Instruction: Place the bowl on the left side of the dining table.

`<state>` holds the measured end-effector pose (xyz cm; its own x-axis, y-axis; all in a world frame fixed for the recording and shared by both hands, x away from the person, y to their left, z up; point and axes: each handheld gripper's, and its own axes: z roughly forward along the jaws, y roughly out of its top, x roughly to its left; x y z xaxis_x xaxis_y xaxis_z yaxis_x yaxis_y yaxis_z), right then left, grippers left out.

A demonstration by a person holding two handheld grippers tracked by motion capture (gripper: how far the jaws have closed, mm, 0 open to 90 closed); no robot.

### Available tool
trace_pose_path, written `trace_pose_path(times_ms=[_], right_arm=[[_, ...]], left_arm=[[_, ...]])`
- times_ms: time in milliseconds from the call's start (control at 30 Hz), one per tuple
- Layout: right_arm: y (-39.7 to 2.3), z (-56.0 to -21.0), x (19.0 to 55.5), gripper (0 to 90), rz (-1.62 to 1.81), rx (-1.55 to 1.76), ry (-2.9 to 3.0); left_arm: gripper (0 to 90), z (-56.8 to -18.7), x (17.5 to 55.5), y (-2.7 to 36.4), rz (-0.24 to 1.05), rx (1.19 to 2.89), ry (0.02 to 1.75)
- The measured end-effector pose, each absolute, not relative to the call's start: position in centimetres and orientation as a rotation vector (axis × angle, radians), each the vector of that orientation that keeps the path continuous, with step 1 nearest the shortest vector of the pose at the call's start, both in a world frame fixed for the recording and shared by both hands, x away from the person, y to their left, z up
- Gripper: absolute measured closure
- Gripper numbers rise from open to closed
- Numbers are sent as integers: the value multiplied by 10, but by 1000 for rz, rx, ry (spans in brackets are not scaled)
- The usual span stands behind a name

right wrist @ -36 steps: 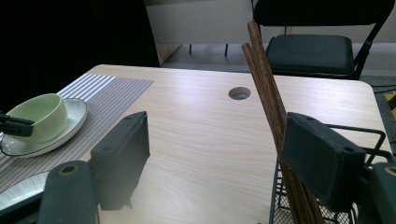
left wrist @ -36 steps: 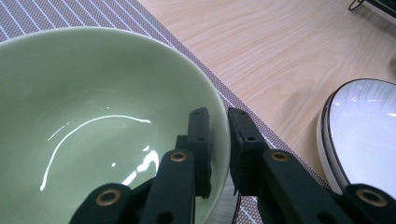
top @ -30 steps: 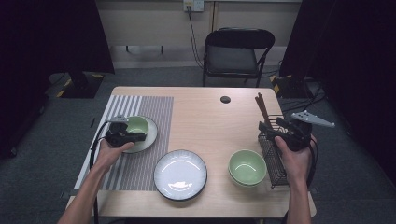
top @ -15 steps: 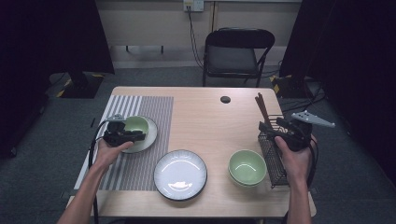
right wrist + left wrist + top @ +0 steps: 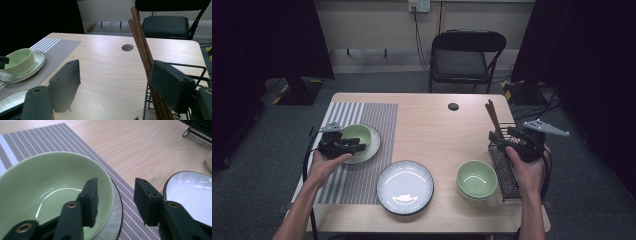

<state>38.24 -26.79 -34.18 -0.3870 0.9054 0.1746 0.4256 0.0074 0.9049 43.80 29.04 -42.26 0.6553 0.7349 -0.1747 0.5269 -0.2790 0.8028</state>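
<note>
A pale green bowl sits on a small dark-rimmed plate on the striped placemat. My left gripper straddles the bowl's near rim. In the left gripper view, one jaw is inside the bowl and the other outside, and neither pad touches it. This left gripper has just been opening and is open. My right gripper stands open at the wire rack. Brown chopsticks rise between the jaws of the right gripper, close to the right-hand jaw.
A large white plate lies near the front middle of the table. A second green bowl sits just left of the rack. There is a cable hole toward the far edge. A black folding chair stands behind the table.
The left gripper's jaws have spread apart at the bowl's rim and let go of it. The bowl stays on its plate. The right hand has not moved.
</note>
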Motion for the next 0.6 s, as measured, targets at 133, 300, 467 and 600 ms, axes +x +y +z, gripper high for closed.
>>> trace_pose_path(times_ms=[133,300,467,600], right_arm=[[-268,-341,381,234,1361,1358,1827],[-268,-341,381,236,1362,1360,1828],[-268,-340,380,253,1362,1358,1820],[-270,-339,379,262,1369,1356,1814]], left_arm=[[466,-418,432,292,285,1948,981],[393,-414,421,293,319,1946,982],[377,-418,411,295,354,1932,997],[315,-419,400,296,358,1930,995]])
